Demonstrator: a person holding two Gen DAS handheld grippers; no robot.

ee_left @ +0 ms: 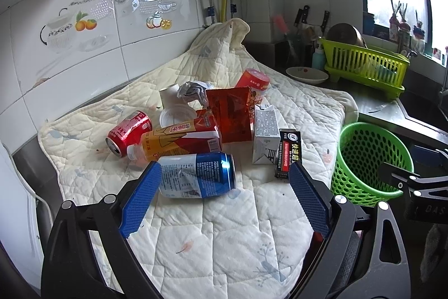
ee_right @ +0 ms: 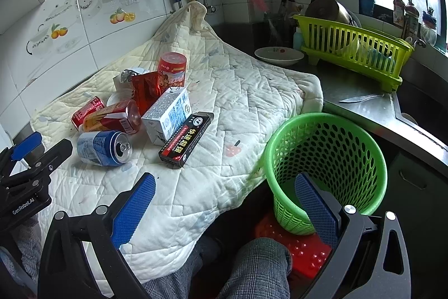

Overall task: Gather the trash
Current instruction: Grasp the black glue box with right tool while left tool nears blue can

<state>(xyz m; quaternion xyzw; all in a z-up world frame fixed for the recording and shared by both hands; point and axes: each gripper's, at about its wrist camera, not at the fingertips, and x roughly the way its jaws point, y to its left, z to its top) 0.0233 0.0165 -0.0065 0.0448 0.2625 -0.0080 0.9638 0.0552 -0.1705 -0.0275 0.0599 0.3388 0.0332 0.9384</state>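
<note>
A heap of trash lies on a quilted cloth (ee_left: 212,237): a dented blue can (ee_left: 198,175) on its side, a red can (ee_left: 128,132), an orange-labelled bottle (ee_left: 176,143), a white carton (ee_left: 264,136), a black box (ee_left: 288,152), a red wrapper (ee_left: 231,114) and a red tub (ee_left: 253,80). My left gripper (ee_left: 224,201) is open just short of the blue can (ee_right: 103,147), its fingers either side. A green mesh basket (ee_right: 327,159) stands off the cloth's right edge. My right gripper (ee_right: 224,201) is open and empty, its right finger (ee_right: 316,206) in front of the basket wall.
A lime dish rack (ee_left: 366,66) and a white bowl (ee_left: 306,74) stand on the steel counter behind, a knife (ee_right: 361,97) lies on it, and a sink (ee_right: 420,108) is at the far right. Tiled wall runs along the left. A person's trouser leg (ee_right: 252,268) and a red stool (ee_right: 305,251) are below.
</note>
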